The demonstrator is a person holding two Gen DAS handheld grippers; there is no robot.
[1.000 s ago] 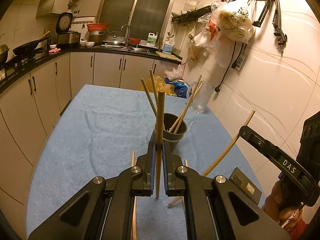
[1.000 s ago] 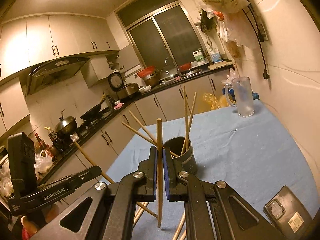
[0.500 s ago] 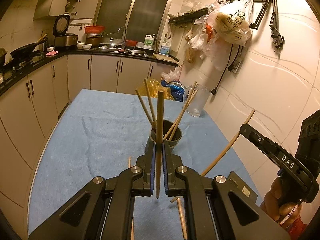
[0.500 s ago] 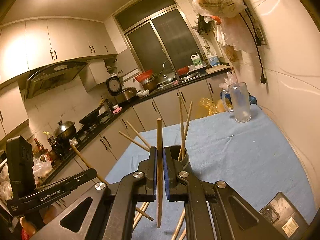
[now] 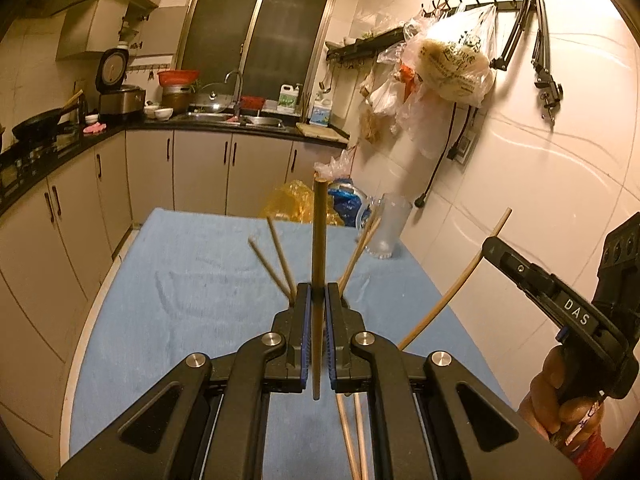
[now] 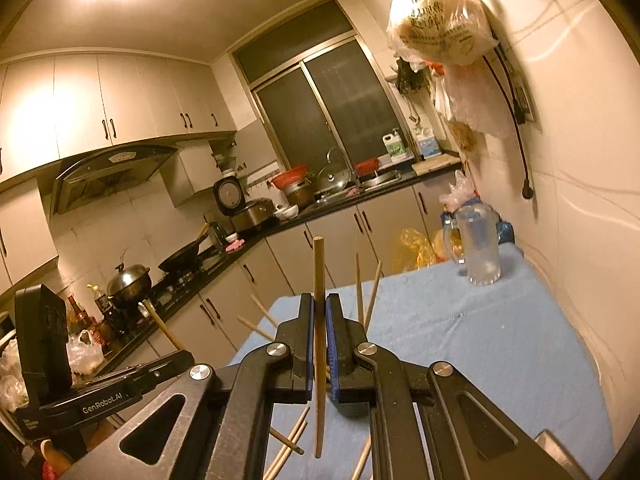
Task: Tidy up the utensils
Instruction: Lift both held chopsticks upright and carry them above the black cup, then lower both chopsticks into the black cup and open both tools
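Each gripper is clamped shut on one wooden chopstick, held nearly upright. In the left wrist view, the left gripper (image 5: 316, 312) pinches a dark chopstick (image 5: 319, 240) between its blue-lined pads, the stick reaching well above and a little below the jaws. In the right wrist view, the right gripper (image 6: 319, 336) grips its own chopstick (image 6: 319, 280) the same way, tilted slightly.

Just beyond each gripper, several more chopsticks (image 5: 276, 260) fan upward; the container they stand in is hidden behind the jaws in both views. Loose chopsticks (image 6: 290, 440) lie on the blue cloth-covered surface (image 5: 180, 280) below the grippers.

Only the left view shows the right gripper from outside, off to its right: a hand (image 5: 560, 392) wraps the handle, the arm reads "DAS", and its chopstick slants up and away. Only the right view shows the left gripper's body off to its left, labelled "GenRobot.AI", with its chopstick rising from it.

Farther ahead and to the right of both grippers stands a clear plastic pitcher (image 6: 480, 248) on the surface. A printed plastic bag (image 5: 456, 68) hangs on the wall above; its writing cannot be read. The right view alone shows the range hood (image 6: 112, 172) and ceiling light.
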